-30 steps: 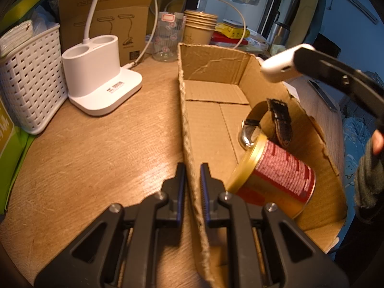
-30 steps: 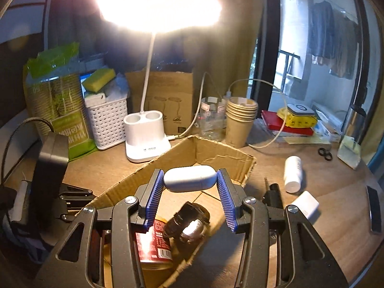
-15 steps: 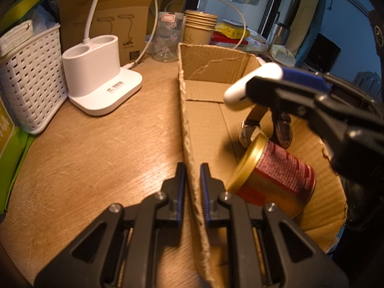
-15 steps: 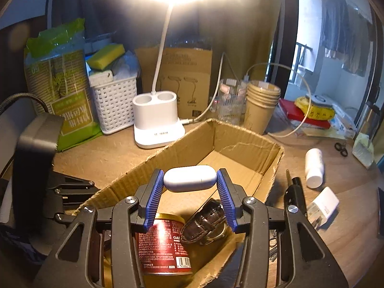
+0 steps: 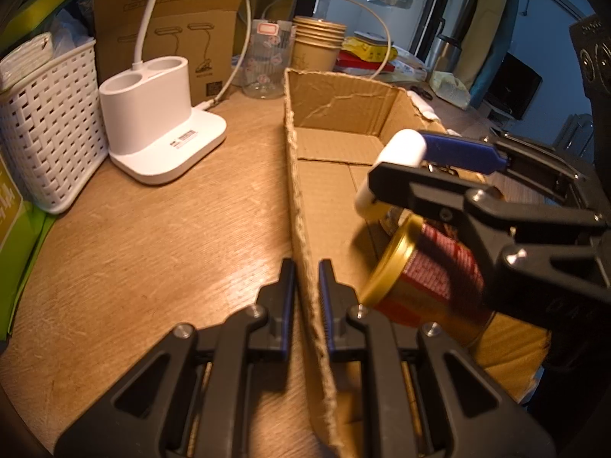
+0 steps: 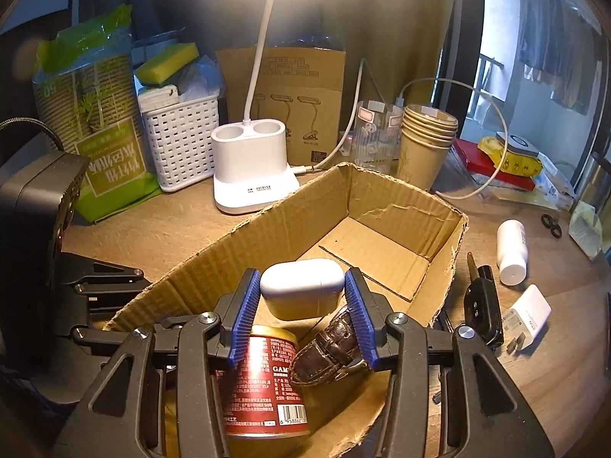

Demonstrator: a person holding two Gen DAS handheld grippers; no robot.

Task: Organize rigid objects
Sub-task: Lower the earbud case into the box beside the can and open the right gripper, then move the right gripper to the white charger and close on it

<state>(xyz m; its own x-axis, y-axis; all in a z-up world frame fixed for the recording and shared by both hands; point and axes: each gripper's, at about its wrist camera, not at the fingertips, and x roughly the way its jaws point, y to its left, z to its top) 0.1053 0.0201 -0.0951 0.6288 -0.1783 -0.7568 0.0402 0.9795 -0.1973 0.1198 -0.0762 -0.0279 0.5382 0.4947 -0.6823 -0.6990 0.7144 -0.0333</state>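
An open cardboard box (image 6: 401, 206) lies on the wooden table. Inside it lie a red can with a gold rim (image 6: 263, 385) and a brown leather watch (image 6: 328, 347). My right gripper (image 6: 301, 290) is shut on a white earbud case (image 6: 301, 286) and holds it inside the box, above the can and watch. In the left wrist view the case (image 5: 397, 156) hangs over the box floor, above the can (image 5: 424, 286). My left gripper (image 5: 305, 271) is shut on the box's left wall (image 5: 301, 198).
A white lamp base (image 6: 252, 168), a white basket (image 6: 179, 137), a glass and stacked paper cups (image 6: 424, 145) stand behind the box. Right of the box lie a car key (image 6: 481, 301), a white bottle (image 6: 511, 252) and a white charger (image 6: 527, 316).
My right gripper has moved forward and down into the box with the earbud case. The left gripper has stayed clamped on the box wall.
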